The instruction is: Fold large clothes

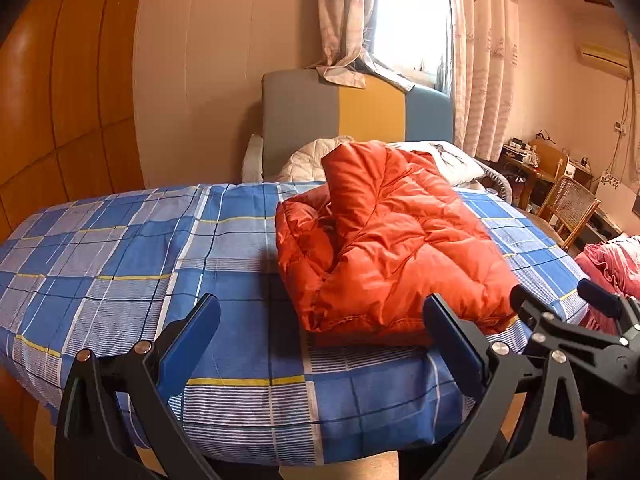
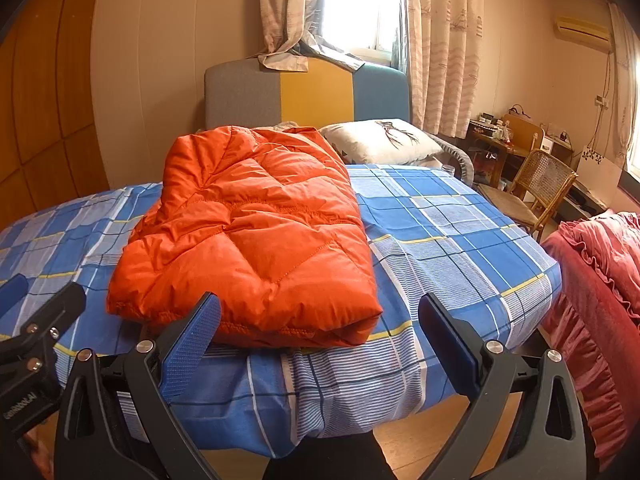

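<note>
Looks like the fold's basically done: the orange puffer jacket (image 2: pixel 248 236) sits bundled on the bed (image 2: pixel 460 240) just ahead of the left gripper (image 1: pixel 320 344) and right gripper (image 2: pixel 320 340), jaws apart and empty, so next probably just tidying.

The orange quilted puffer jacket (image 2: pixel 248 232) lies folded into a bulky, puffy bundle on the blue plaid bed sheet (image 2: pixel 448 232), near the bed's foot edge. Its folded edge faces the foot, stitched hem visible beneath.
</note>
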`<state>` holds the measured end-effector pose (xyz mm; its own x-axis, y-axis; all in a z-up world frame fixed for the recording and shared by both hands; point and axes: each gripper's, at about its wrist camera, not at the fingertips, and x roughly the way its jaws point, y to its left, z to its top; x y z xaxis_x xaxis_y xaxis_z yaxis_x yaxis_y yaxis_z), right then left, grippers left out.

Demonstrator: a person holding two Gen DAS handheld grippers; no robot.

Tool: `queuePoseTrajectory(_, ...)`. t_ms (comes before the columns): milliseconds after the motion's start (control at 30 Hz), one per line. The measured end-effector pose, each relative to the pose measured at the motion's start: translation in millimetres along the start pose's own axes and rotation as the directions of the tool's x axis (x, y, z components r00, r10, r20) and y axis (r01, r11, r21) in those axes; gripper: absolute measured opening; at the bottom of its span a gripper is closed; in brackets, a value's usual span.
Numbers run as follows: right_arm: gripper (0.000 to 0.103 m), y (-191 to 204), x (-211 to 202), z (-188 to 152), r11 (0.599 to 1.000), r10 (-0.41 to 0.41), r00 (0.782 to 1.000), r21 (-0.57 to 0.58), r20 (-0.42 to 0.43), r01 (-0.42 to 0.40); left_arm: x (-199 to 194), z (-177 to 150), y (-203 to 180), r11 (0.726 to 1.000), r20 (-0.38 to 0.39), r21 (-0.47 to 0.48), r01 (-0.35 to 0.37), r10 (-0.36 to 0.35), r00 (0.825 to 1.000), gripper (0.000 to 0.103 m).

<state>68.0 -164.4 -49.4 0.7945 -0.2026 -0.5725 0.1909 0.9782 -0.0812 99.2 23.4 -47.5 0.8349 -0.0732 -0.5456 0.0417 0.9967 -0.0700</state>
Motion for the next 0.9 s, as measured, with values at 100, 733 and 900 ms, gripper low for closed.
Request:
queuePoseTrajectory(100,0.098,-2,-1,-2,1.0,-0.001,1.0,0.002,-0.004,0.001,-5,1,-4,1.0,0.013,0.012,0.003,-0.003,1.0,0.101)
queuePoseTrajectory(733,0.098,-4,-2,-4,1.0,0.004,1.0,0.013,-0.008,-0.004,-12,2,-7,1.0,0.023,0.021,0.001,-0.001,1.0,0.101)
queuePoseTrajectory(900,0.098,-3,0,-5,1.0,0.007,1.0,0.009,-0.014,-0.007,-10,0,-7,1.0,0.013,0.018,-0.003,0.003,1.0,0.101)
